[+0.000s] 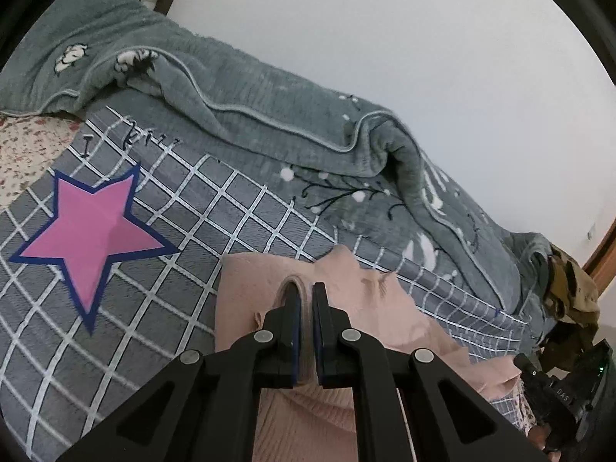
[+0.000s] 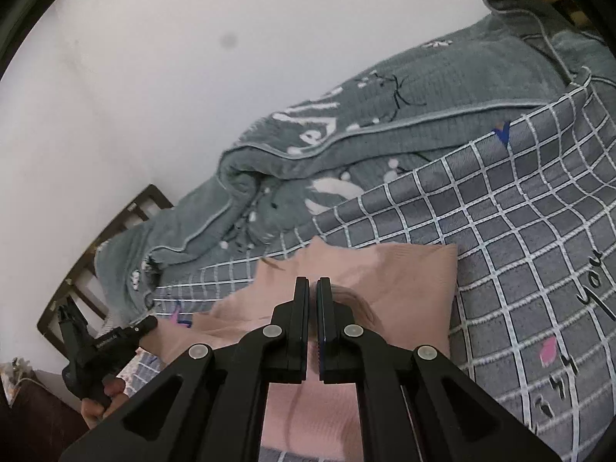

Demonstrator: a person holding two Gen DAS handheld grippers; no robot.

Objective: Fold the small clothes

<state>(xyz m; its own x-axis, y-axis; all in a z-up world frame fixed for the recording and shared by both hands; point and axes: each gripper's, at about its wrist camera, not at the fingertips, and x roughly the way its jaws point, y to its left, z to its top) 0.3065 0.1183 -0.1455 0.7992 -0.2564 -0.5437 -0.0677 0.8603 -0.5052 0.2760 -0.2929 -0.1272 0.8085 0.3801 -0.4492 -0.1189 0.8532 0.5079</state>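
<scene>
Pink knitwear, a small ribbed garment [image 1: 246, 300], is spread on the bed's grey checked blanket [image 1: 184, 208], near the front edge and just right of a printed pink star [image 1: 90, 235]. A rumpled grey-green fleece blanket [image 1: 269, 115] is heaped along the far side against the white wall [image 1: 423, 38].

In the left wrist view the left gripper [image 1: 306, 296] is seen clenched on a doubled edge of the garment: a loop of pink fabric is pinched between its fingers [image 1: 321, 300] and curls over their tips. In the right wrist view the right gripper [image 2: 312, 288] is likewise closed, with a bunched fold of the same garment [image 2: 385, 269] caught just beside and between its fingers [image 2: 302, 296]. The other handheld gripper, with part of the person's hand [image 2: 104, 396] on it, is visible low at the left of that view.

Both edges appear to be held at once so that one side of the garment can be carried over the rest as a straight fold, the two grips keeping the edge taut and level. The far part of the garment lies flat on the blanket, which serves as the anchor for the fold. The fold is judged to be under way and not yet laid down; an uneven release could leave the edge skewed.
</scene>
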